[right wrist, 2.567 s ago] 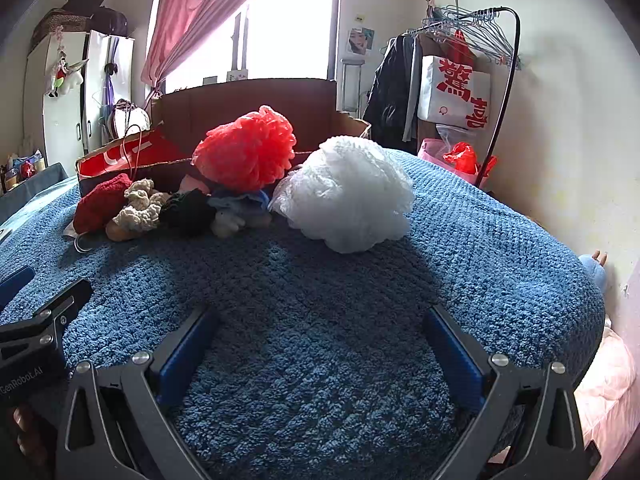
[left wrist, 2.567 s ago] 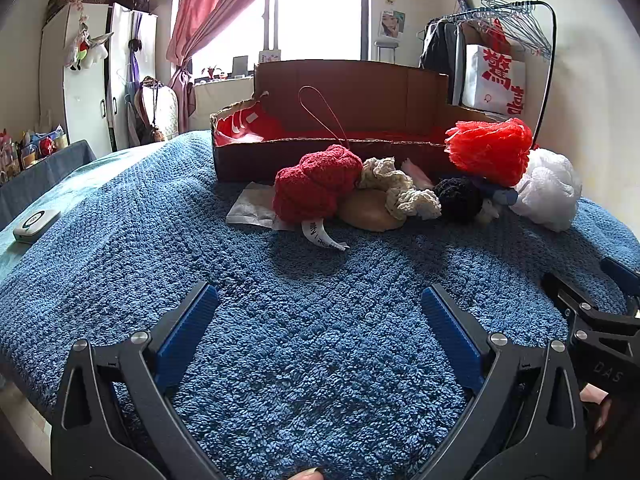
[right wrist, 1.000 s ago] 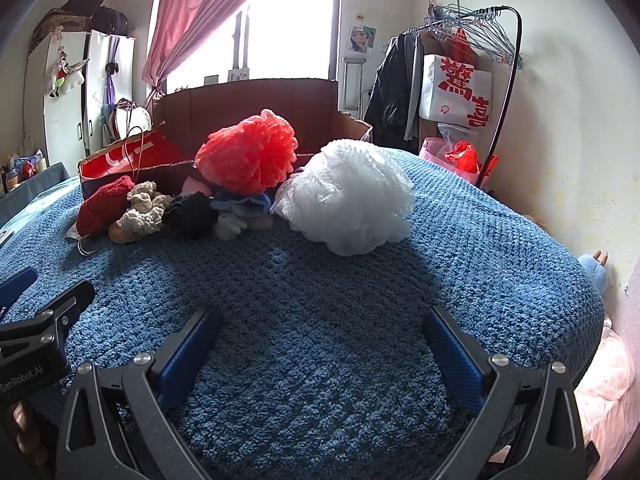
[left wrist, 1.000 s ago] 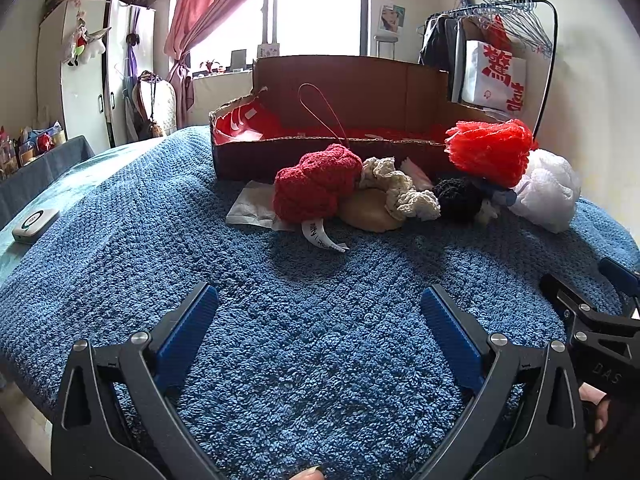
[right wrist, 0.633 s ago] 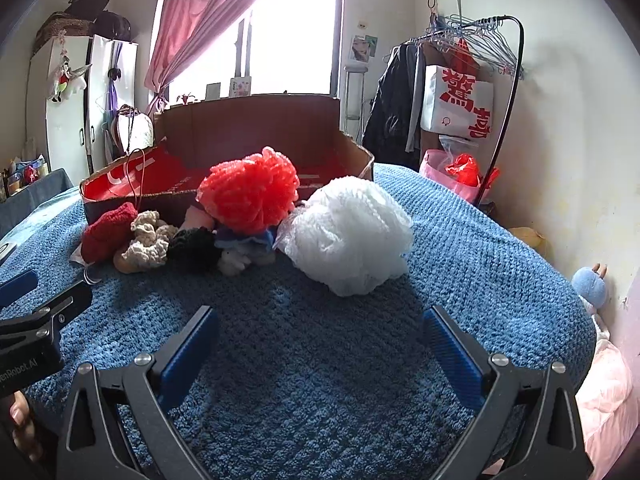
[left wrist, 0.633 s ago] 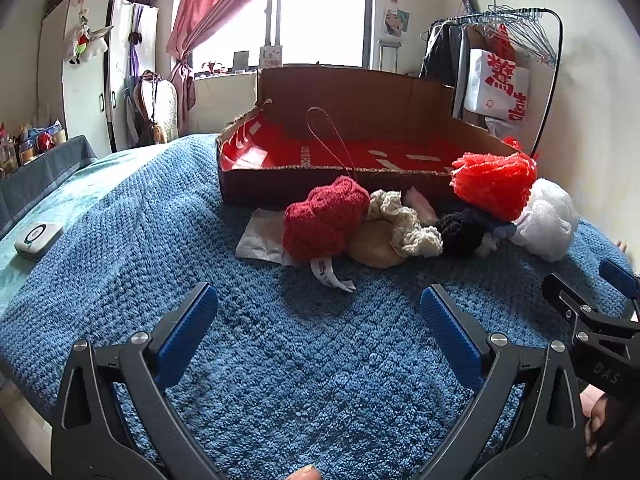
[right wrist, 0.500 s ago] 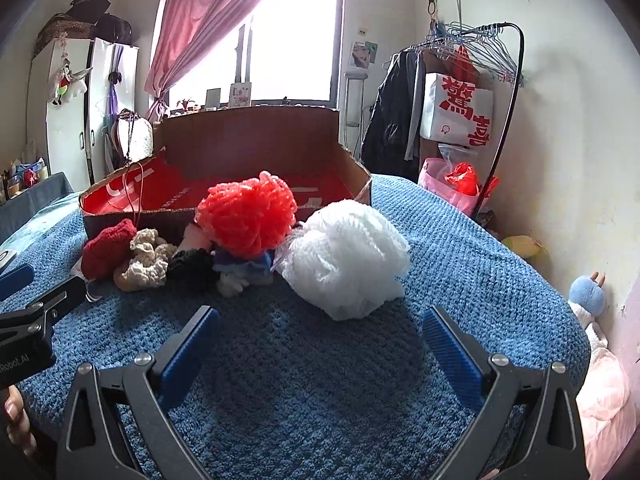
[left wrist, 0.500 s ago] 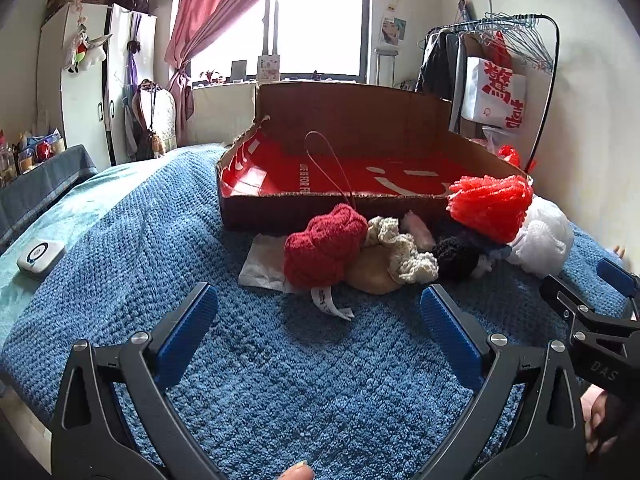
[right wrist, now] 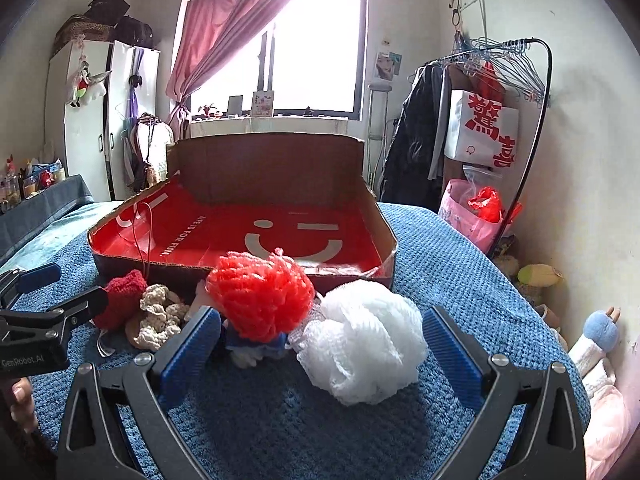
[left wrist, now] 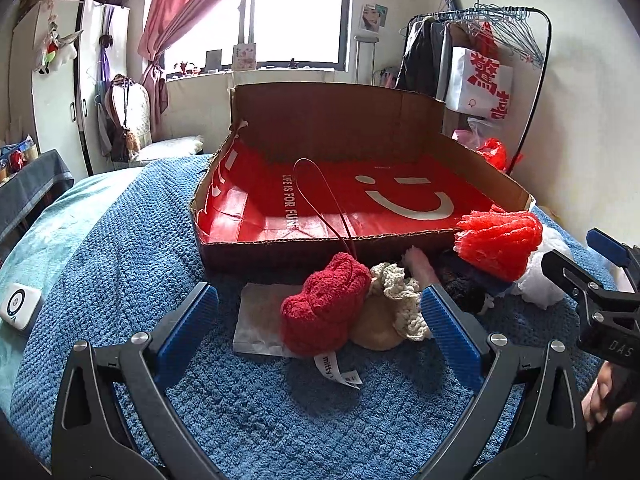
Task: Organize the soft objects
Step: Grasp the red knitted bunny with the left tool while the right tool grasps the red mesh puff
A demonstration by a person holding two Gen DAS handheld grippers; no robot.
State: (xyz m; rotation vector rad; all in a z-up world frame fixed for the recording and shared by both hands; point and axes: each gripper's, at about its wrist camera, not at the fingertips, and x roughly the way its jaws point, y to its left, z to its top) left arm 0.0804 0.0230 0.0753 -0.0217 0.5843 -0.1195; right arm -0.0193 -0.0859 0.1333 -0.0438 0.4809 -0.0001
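My left gripper (left wrist: 318, 322) and right gripper (right wrist: 320, 336), both spread wide and empty, hover above the blue blanket (left wrist: 120, 248). Nearest me: red knit piece (left wrist: 324, 312), cream crochet piece (left wrist: 396, 300), red mesh pouf (right wrist: 260, 296), white mesh pouf (right wrist: 360, 344); all likely light and squashy, best pinched mid-bulk. Beyond, the cardboard box (right wrist: 244, 270) holds only a flat red bag (left wrist: 360, 204)

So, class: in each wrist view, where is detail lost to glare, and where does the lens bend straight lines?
Left wrist view: window blown white; cardboard box edges bow outward. Right wrist view: window equally washed out, curtain hazed; clothes rack pole curves near the edge.
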